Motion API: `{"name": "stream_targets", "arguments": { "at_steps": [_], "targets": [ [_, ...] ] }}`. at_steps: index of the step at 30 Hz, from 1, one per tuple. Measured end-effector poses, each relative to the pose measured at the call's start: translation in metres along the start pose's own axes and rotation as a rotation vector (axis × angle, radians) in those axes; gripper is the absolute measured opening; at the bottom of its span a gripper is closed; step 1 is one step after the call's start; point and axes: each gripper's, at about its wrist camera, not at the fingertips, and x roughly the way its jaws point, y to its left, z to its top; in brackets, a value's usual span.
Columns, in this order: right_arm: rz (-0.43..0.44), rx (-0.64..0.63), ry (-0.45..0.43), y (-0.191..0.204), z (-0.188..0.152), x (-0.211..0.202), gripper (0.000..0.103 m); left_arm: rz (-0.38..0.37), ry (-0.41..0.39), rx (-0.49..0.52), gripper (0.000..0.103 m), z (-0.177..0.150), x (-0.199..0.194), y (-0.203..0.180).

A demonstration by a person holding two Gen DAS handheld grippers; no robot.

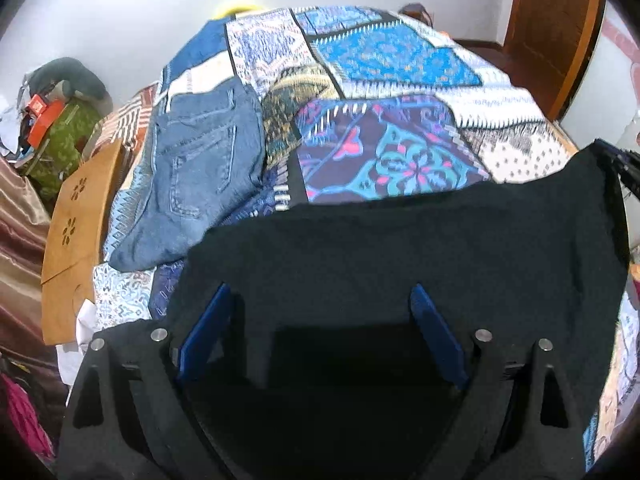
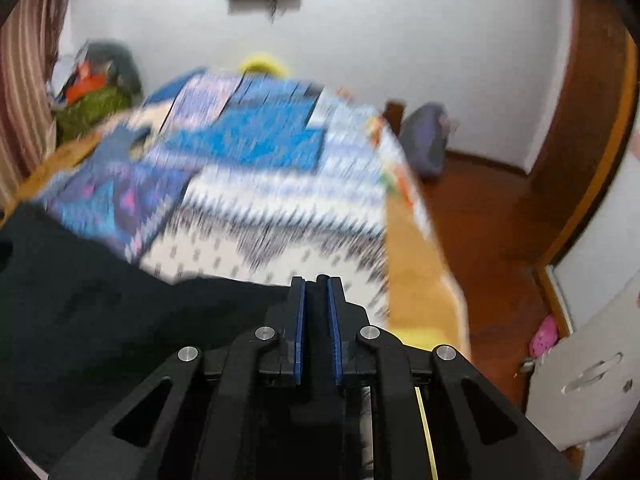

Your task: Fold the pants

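Black pants (image 1: 400,248) lie spread over the near part of a bed with a patchwork blue cover (image 1: 392,60). My left gripper (image 1: 320,292) hovers over the black pants with its blue pads wide apart and nothing between them. In the right wrist view my right gripper (image 2: 317,284) is shut on an edge of the black pants (image 2: 100,300), which stretch away to the left. That view is motion-blurred. My right gripper also shows at the right edge of the left wrist view (image 1: 622,160), at the pants' corner.
Folded blue jeans (image 1: 200,160) lie on the bed's left side. A wooden board (image 1: 76,232) and a clutter pile (image 1: 60,128) stand left of the bed. A wooden door (image 1: 552,28) and brown floor (image 2: 492,220) are to the right.
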Motion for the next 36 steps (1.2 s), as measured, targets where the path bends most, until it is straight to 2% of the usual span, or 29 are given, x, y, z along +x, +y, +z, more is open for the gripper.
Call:
{"name": "stream_targets", "arguments": {
  "at_steps": [2, 5, 9, 10, 12, 14, 16, 18, 20, 23, 26, 29, 31, 33, 36],
  "targets": [
    [-0.023, 0.013, -0.012, -0.009, 0.01, -0.003, 0.009, -0.002, -0.026, -0.003, 0.091, 0.002, -0.007, 0.001],
    [-0.062, 0.009, 0.019, -0.015, 0.011, 0.013, 0.009, 0.018, -0.067, -0.016, 0.091, 0.004, -0.017, 0.007],
    [-0.074, 0.008, 0.139, -0.013, -0.005, 0.051, 0.01, 0.055, -0.082, -0.058, 0.091, 0.002, -0.025, 0.029],
    [-0.066, 0.01, 0.195, -0.012, -0.011, 0.062, 0.012, 0.066, -0.082, -0.075, 0.091, 0.001, -0.027, 0.037],
    [-0.08, 0.007, 0.24, -0.01, -0.017, 0.07, 0.018, 0.076, -0.078, -0.115, 0.091, -0.004, -0.03, 0.056],
    [-0.095, -0.011, 0.257, -0.007, -0.013, 0.064, 0.032, 0.082, -0.076, -0.155, 0.091, -0.01, -0.034, 0.076],
    [-0.102, -0.019, 0.25, -0.003, -0.002, 0.052, 0.034, 0.115, -0.085, -0.191, 0.091, -0.018, -0.04, 0.102],
    [-0.057, -0.039, 0.214, 0.007, 0.011, 0.036, 0.035, 0.158, -0.095, -0.212, 0.091, -0.027, -0.046, 0.125],
    [-0.007, -0.072, 0.176, 0.027, 0.027, 0.016, 0.042, 0.19, -0.093, -0.229, 0.091, -0.035, -0.048, 0.147],
    [0.093, -0.127, 0.103, 0.068, 0.051, -0.011, 0.052, 0.238, -0.085, -0.261, 0.091, -0.048, -0.048, 0.186],
    [0.219, -0.174, 0.056, 0.118, 0.069, -0.026, 0.055, 0.251, -0.055, -0.328, 0.091, -0.064, -0.041, 0.227],
    [0.341, -0.208, 0.047, 0.171, 0.086, -0.023, 0.056, 0.217, -0.029, -0.385, 0.091, -0.076, -0.029, 0.256],
    [0.426, -0.227, 0.07, 0.213, 0.096, -0.012, 0.056, 0.173, -0.004, -0.415, 0.085, -0.085, -0.014, 0.272],
    [0.496, -0.243, 0.098, 0.247, 0.101, 0.003, 0.056, 0.126, 0.021, -0.421, 0.08, -0.093, -0.002, 0.277],
    [0.552, -0.277, 0.146, 0.286, 0.103, 0.03, 0.056, 0.063, 0.067, -0.419, 0.073, -0.1, 0.019, 0.276]
  ]
}}
